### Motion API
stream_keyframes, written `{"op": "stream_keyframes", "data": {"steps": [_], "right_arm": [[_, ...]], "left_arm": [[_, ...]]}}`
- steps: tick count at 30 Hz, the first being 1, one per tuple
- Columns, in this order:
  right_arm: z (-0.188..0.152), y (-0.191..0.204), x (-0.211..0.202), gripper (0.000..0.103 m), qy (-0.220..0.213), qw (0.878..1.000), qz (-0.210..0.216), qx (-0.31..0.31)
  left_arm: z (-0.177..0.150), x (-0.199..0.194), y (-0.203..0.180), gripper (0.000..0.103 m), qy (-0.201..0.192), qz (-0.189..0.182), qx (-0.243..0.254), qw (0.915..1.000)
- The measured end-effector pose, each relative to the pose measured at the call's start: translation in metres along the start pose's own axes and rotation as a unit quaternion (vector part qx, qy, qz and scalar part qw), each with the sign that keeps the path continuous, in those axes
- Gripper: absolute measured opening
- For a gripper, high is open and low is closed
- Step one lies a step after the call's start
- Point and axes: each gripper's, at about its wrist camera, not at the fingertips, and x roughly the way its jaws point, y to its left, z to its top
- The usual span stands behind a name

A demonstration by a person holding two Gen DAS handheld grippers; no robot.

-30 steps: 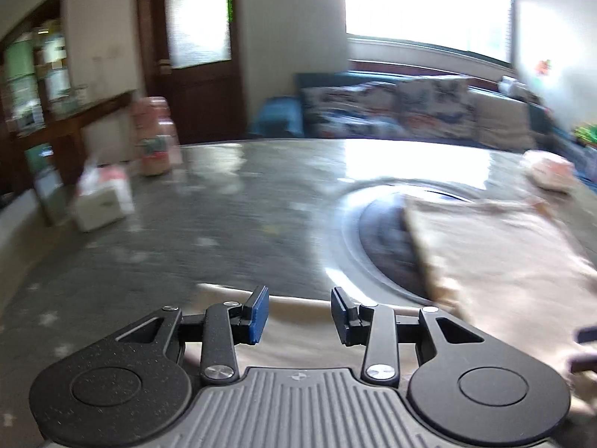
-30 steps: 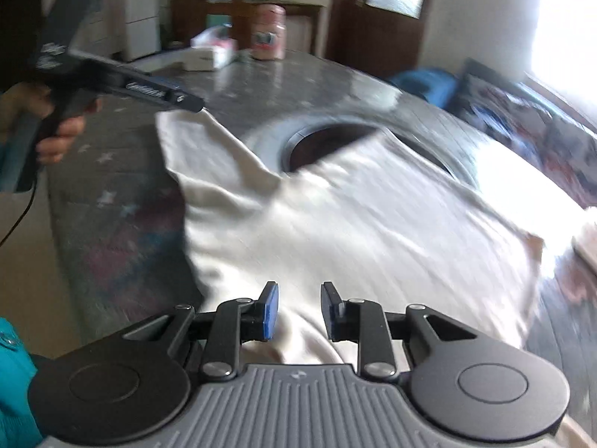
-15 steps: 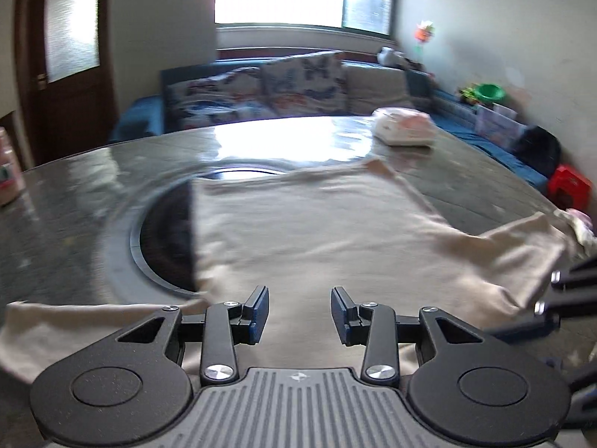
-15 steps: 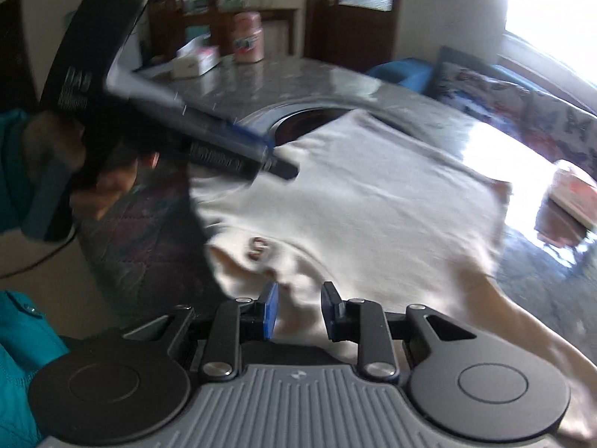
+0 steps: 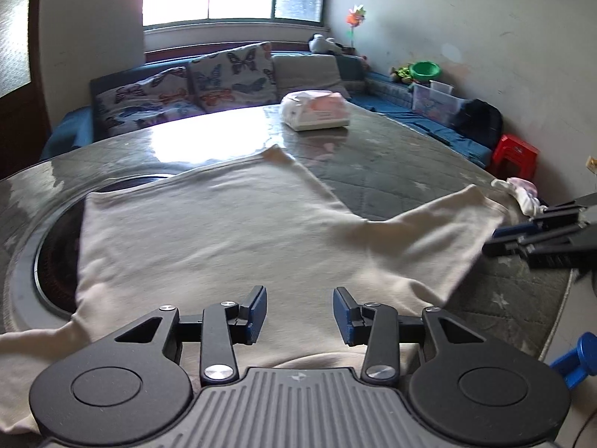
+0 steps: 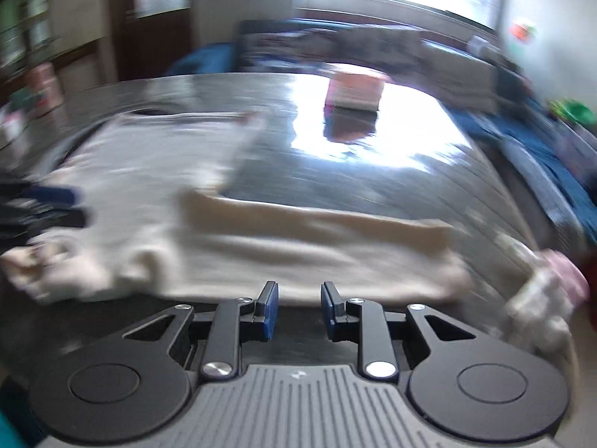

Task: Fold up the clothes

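Lying spread flat on your round grey table [image 5: 391,171], cream long-sleeved shirt [image 5: 209,231], your left gripper [image 5: 299,311] above its near edge, jaws opening with nothing clamped, your right gripper [image 6: 296,308] apart and empty beside the blurred sleeve [image 6: 317,239]

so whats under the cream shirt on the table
The cream shirt lies on the dark marbled table, partly covering a round recess; only its left arc shows, the rest is hidden.

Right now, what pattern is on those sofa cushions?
Butterflies on the sofa cushions, clearest in the left wrist view.
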Motion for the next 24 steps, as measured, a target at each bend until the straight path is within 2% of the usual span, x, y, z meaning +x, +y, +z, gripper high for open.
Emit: {"op": "stream_keyframes", "data": {"steps": [6, 9, 11, 15, 20, 21, 24], "right_arm": [[-0.007, -0.056, 0.016, 0.024, -0.002, 0.994, -0.061, 0.087], [-0.009, -0.072, 0.02, 0.024, -0.012, 0.99, -0.068, 0.125], [-0.01, -0.079, 0.021, 0.026, -0.016, 0.987, -0.067, 0.145], [-0.013, -0.086, 0.026, 0.029, -0.024, 0.98, -0.095, 0.172], [-0.013, -0.089, 0.029, 0.03, -0.038, 0.976, -0.095, 0.193], [-0.013, -0.088, 0.03, 0.028, -0.04, 0.976, -0.095, 0.192], [-0.01, -0.086, 0.03, 0.01, -0.048, 0.976, -0.093, 0.189]], "left_arm": [[0.001, 0.005, -0.014, 0.044, 0.004, -0.015, 0.017, 0.9997], [0.001, 0.009, -0.02, 0.045, 0.007, -0.019, 0.025, 0.9995], [0.001, 0.01, -0.023, 0.045, 0.008, -0.022, 0.029, 0.9993], [0.002, 0.012, -0.029, 0.045, 0.01, -0.025, 0.038, 0.9989], [0.003, 0.014, -0.033, 0.045, 0.012, -0.028, 0.041, 0.9987], [0.003, 0.015, -0.034, 0.045, 0.013, -0.028, 0.042, 0.9987], [0.003, 0.014, -0.036, 0.045, 0.013, -0.03, 0.045, 0.9984]]}}
